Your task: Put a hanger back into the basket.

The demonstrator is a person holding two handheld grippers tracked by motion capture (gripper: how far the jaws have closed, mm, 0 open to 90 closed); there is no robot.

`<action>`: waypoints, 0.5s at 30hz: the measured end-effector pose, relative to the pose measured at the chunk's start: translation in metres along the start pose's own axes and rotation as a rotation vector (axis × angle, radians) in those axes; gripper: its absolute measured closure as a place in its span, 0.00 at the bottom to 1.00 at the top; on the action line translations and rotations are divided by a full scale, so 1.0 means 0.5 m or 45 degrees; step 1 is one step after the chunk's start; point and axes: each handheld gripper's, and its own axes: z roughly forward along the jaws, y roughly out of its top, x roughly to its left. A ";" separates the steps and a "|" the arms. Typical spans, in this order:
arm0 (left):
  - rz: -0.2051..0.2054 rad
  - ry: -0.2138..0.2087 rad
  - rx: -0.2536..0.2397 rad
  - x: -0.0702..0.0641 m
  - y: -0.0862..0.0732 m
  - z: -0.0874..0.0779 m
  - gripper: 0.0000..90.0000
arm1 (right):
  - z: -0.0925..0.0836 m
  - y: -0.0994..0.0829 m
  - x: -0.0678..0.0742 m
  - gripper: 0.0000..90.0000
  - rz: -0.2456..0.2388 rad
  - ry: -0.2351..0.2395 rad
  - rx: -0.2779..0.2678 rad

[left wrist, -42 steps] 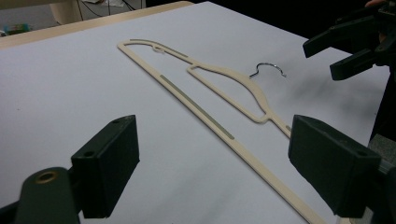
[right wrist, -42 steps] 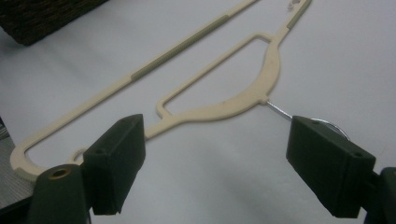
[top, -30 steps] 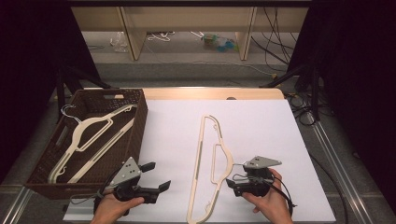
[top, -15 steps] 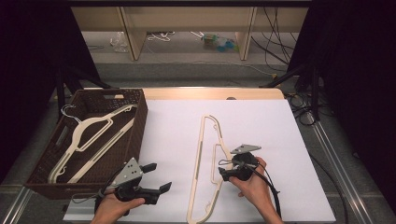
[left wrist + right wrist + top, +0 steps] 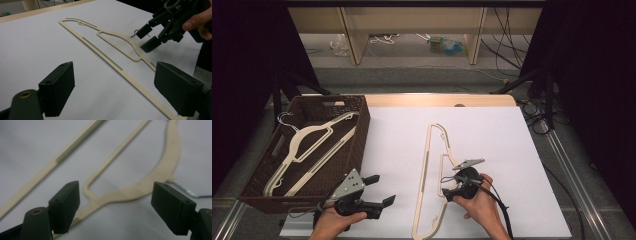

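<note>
The cream hanger (image 5: 432,175) lies flat on the white desk (image 5: 402,140), to the right of the woven basket (image 5: 357,135); its lower end runs off the bottom edge of the high view. Right of the hanger's neck, the right gripper (image 5: 447,192) sits low over the desk, its fingers standing wide with the neck between them, not pressed; they have just been closing a little. In the right gripper view the neck is blurred and the thin wire hook (image 5: 185,190) is cut off at the picture's edge. The left gripper (image 5: 379,192) hovers left of the hanger, near the basket's front corner, fingers wide and empty. Two more hangers (image 5: 307,150) lie in the basket, partly hidden by its wall
</note>
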 end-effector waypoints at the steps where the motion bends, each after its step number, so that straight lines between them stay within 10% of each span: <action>1: -0.002 0.001 0.001 0.000 0.000 0.000 0.19 | -0.002 -0.002 0.006 0.27 0.000 0.016 0.023; 15: 0.002 0.008 0.007 -0.001 -0.001 -0.001 0.19 | 0.018 -0.018 0.064 0.33 -0.091 0.041 0.179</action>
